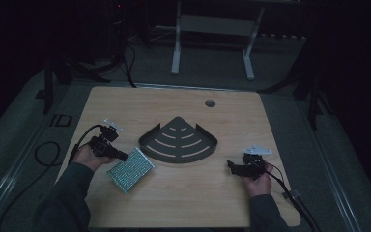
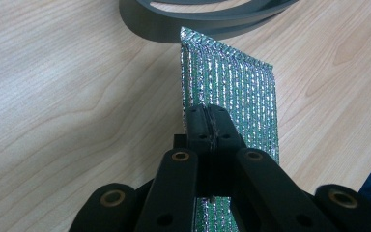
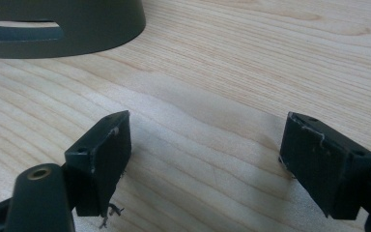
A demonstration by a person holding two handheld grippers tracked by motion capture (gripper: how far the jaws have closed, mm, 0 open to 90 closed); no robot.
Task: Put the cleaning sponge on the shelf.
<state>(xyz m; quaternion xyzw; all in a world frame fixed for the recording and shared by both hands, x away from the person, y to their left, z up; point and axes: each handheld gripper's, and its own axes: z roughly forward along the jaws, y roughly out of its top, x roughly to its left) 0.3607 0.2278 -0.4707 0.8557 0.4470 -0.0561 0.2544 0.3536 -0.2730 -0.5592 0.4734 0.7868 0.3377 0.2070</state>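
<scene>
A flat glittery green and silver pad (image 1: 131, 169) hangs just above the wooden table (image 1: 183, 203) at the left. My left gripper (image 1: 123, 156) is shut on its near edge, and in the left gripper view the pad (image 2: 232, 92) stands on edge between the closed black jaws, with my left gripper (image 2: 206, 121) pinching it. A dark grey fan-shaped corner tray (image 1: 179, 140) with curved slots lies at the table's middle; its rim (image 2: 193, 19) shows just beyond the pad. My right gripper (image 1: 232, 166) rests at the right, open, nothing between its jaws (image 3: 205, 145).
A round cable hole (image 1: 210, 103) sits near the table's far edge. Cables trail from both grippers off the table sides. White desk legs (image 1: 176, 48) stand on the floor beyond. The tray's wall (image 3: 77, 29) is close ahead of the right gripper.
</scene>
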